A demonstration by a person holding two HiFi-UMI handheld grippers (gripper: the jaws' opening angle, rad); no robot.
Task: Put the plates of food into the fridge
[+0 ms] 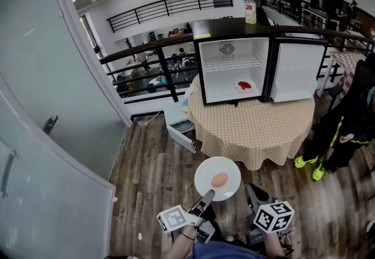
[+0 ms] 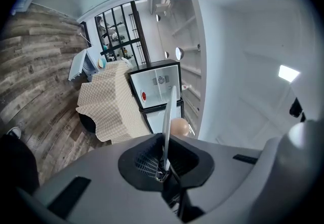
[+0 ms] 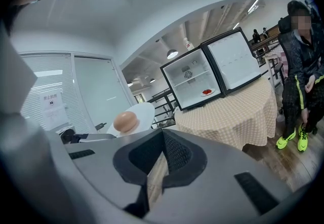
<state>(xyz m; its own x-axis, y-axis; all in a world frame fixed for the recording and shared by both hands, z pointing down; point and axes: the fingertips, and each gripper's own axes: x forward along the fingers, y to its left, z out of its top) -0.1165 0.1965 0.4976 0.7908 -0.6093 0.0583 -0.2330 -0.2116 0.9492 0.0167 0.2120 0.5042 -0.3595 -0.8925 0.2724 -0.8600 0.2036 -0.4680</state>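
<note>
okay, white plate (image 1: 226, 169) with one round tan food piece (image 1: 219, 180) (bun or egg, can't tell) is held up in the air over the wood floor (image 1: 158, 181), near the table but not on it. left gripper (image 1: 207, 196) is clenched on the plate's near rim; in the left gripper view the plate runs edge-on between the jaws. right gripper (image 1: 251, 191) is just beside it, jaws together, nothing between them, not touching the plate. ahead is a round table with a checked cloth (image 1: 252, 129). on it stands a black mini fridge (image 1: 202, 70) with its door (image 1: 296, 70) swung open to the right. a second plate with red food (image 1: 244, 85) sits on the fridge's floor, under the wire shelf. a bottle (image 1: 251, 7) stands on top of the fridge. a person in black with yellow-green shoes (image 1: 345, 129) stands right of the table.
</note>
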